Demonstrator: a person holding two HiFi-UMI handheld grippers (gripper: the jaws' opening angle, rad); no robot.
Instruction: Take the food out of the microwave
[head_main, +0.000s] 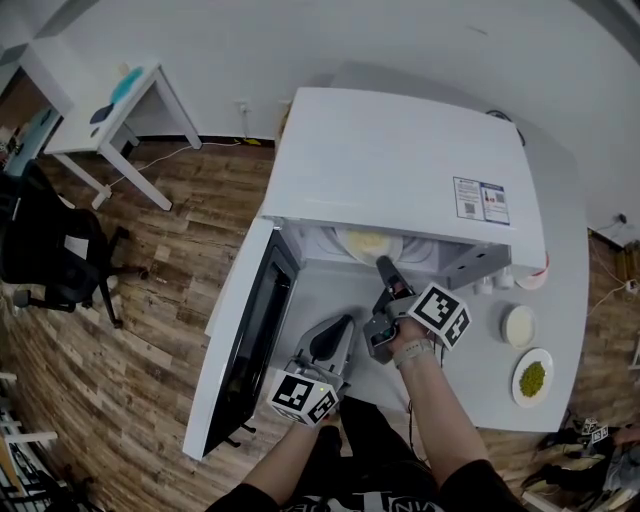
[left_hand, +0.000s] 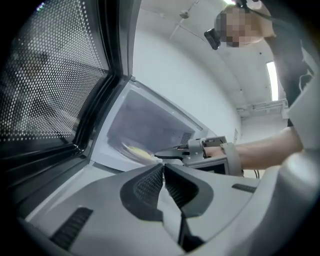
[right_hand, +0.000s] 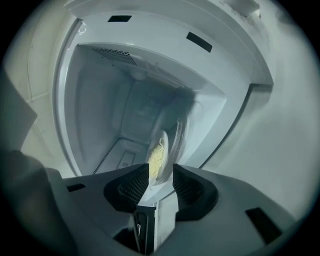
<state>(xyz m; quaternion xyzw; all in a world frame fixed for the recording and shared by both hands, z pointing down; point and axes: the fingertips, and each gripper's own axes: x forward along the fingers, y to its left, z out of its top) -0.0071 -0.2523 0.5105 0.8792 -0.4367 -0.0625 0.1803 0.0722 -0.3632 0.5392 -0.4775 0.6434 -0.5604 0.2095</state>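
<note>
- Microwave (head_main: 400, 160) stands on the counter (head_main: 565, 290), with its door (head_main: 250, 335) swung wide open toward the lower left of the head view.
- Food (head_main: 366, 241) is a pale yellow, stringy heap that looks like noodles, on a white plate (right_hand: 163, 149).
- It sits inside the cavity at the centre of the head view, just under the front edge of the top panel.
- Right tongs (head_main: 384, 265) are at the cavity mouth with jaws wide. The right gripper view shows the plate edge-on in the gap, and the pads are not pressing it.
- Left tongs (head_main: 343, 325) have jaws fully together with nothing between them. They are at lower centre, in front of the opening and beside the door.
- A small dish of green stuff (head_main: 532, 377) is at the right edge of the counter.
</note>
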